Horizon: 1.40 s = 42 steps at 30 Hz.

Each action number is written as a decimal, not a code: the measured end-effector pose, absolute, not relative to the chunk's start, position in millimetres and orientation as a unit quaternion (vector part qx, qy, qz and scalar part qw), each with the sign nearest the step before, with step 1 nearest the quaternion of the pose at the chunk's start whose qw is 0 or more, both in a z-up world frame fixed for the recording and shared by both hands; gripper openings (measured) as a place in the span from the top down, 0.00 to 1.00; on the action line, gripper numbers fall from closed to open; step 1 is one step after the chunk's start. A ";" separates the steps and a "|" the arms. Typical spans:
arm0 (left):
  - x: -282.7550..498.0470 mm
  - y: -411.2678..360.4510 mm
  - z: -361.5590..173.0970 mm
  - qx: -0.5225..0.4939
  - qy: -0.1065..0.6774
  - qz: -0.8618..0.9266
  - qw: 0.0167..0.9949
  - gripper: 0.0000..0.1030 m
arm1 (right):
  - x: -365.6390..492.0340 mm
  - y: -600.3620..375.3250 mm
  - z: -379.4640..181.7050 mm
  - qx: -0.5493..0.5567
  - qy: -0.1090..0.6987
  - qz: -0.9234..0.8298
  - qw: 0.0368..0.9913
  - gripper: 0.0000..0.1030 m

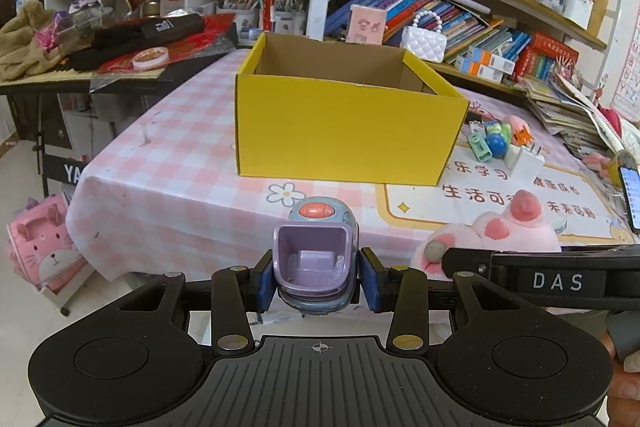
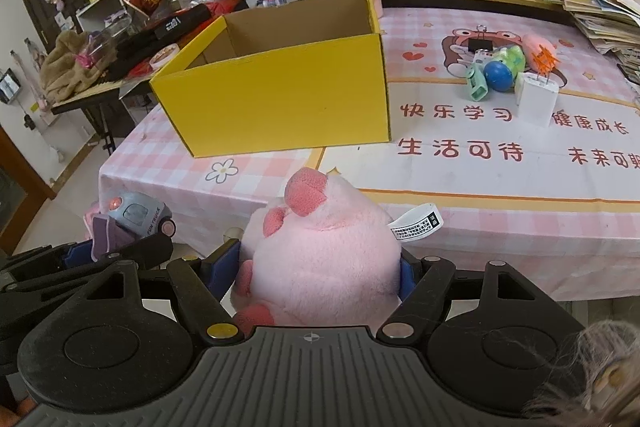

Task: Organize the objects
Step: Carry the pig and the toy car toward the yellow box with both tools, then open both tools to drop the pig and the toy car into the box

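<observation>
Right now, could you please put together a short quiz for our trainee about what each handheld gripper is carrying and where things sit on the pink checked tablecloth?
1. True or false: the open yellow cardboard box already holds a toy.
2. Multiple choice: the left gripper is shut on A) a white wall charger, B) a grey and purple plastic toy truck, C) a blue ball.
3. Fill in: the right gripper is clamped on a pink ____ toy.

Key
1. False; the part of its inside that shows is bare cardboard.
2. B.
3. Plush. The white charger and blue ball lie on the tablecloth, right of the box.
</observation>
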State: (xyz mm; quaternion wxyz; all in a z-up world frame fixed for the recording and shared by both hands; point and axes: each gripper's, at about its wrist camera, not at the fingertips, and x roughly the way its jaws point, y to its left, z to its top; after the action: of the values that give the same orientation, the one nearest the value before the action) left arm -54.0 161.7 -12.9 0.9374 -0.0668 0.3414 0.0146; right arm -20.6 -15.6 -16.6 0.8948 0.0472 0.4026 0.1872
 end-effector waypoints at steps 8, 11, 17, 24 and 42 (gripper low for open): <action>-44.8 165.5 -15.1 -0.070 0.344 0.017 0.936 0.61 | -14.0 -8.0 -14.2 0.033 0.398 0.196 0.895 0.30; -39.8 165.9 -13.1 -0.063 0.340 0.022 0.938 0.61 | -6.6 -5.1 -13.1 0.030 0.394 0.199 0.897 0.30; -18.4 168.1 13.0 -0.063 0.295 0.025 0.953 0.61 | 9.6 1.0 10.0 0.006 0.324 0.187 0.927 0.30; 33.7 176.0 51.2 -0.064 0.233 0.035 0.970 0.61 | 61.5 8.1 54.9 0.014 0.229 0.190 0.955 0.30; 139.7 181.9 8.4 -0.066 0.302 0.108 0.945 0.61 | 184.4 43.0 9.1 -0.086 0.237 0.262 0.932 0.30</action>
State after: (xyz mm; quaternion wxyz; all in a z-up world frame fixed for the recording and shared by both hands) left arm 139.7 181.9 8.4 0.9449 -0.0662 0.3019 0.1075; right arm 184.4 43.0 9.1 0.9317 -0.0857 0.2369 0.2618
